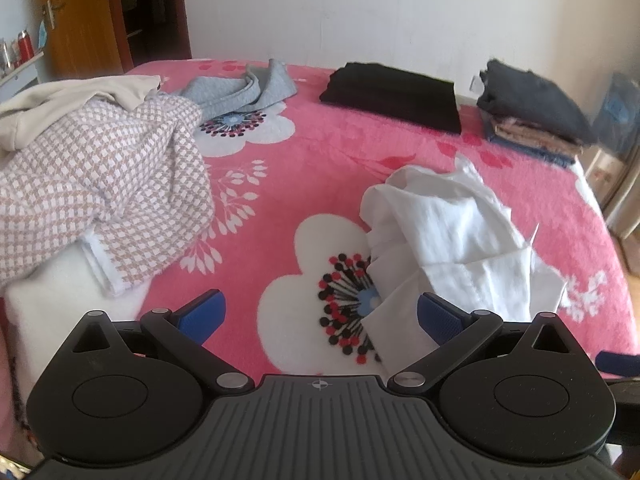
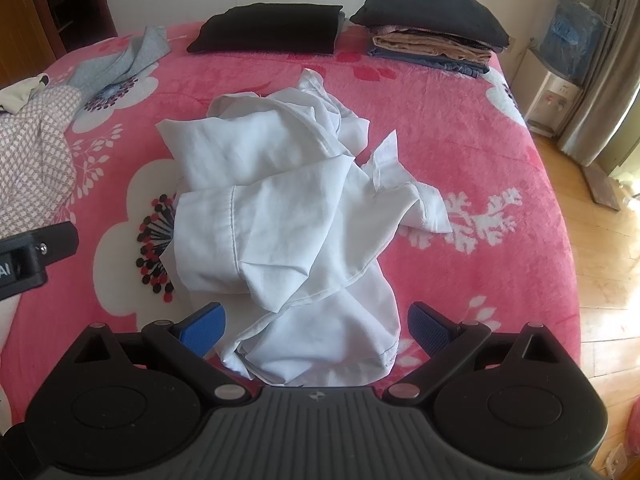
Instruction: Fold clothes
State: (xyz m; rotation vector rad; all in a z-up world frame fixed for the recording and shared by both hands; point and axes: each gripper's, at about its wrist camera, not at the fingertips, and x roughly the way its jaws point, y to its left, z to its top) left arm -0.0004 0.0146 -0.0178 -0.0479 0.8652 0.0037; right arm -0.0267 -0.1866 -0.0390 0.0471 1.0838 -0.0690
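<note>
While both tongs stood spread wide and empty, the white garment (image 2: 292,208) lay crumpled on the pink floral bed (image 2: 480,152). Its near hem sat between the blue pads of the right tongs (image 2: 316,326); it lay just right of and beyond the left tongs (image 1: 320,316). At the left lay a checked garment (image 1: 100,188) and a grey one (image 1: 240,92). At the far edge lay a folded black garment (image 2: 268,28) and, right of it, a folded stack (image 2: 436,36).

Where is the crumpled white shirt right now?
The white shirt lies mid-bed on the pink blanket, directly ahead of the open right gripper, right of the checked garment.
</note>
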